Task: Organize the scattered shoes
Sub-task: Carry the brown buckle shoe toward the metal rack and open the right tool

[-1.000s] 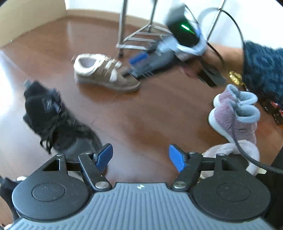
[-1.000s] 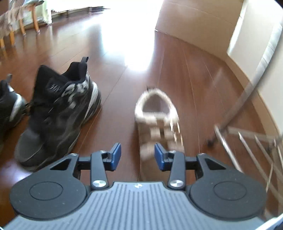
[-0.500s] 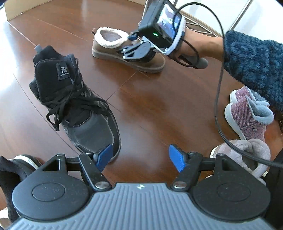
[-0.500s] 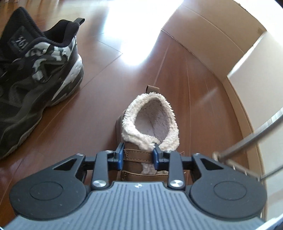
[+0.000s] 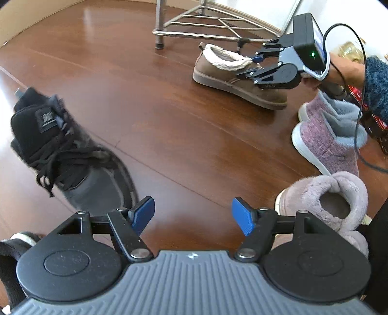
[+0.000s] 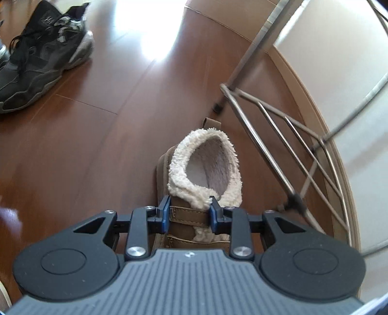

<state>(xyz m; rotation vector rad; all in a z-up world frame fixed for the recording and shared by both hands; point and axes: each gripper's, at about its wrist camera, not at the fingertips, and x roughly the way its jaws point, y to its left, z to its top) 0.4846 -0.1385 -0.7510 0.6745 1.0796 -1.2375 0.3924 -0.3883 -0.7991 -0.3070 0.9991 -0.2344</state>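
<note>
Left wrist view: your left gripper [image 5: 193,216] hangs wide and empty over bare wooden floor [image 5: 169,126], open boards stretching ahead to the metal rack [image 5: 201,21] by the wall. A black sneaker [image 5: 70,155] lies just left of it; a fuzzy slipper [image 5: 332,206] and purple booties [image 5: 332,135] crowd the right edge. Ahead, your right gripper [image 6: 189,213], jaws drawn in and just closed, pinches the brown fleece-lined shoe [image 6: 206,169] across its strap, heel pointing away, close beside the rack's foot [image 6: 293,198], baseboard beyond.
</note>
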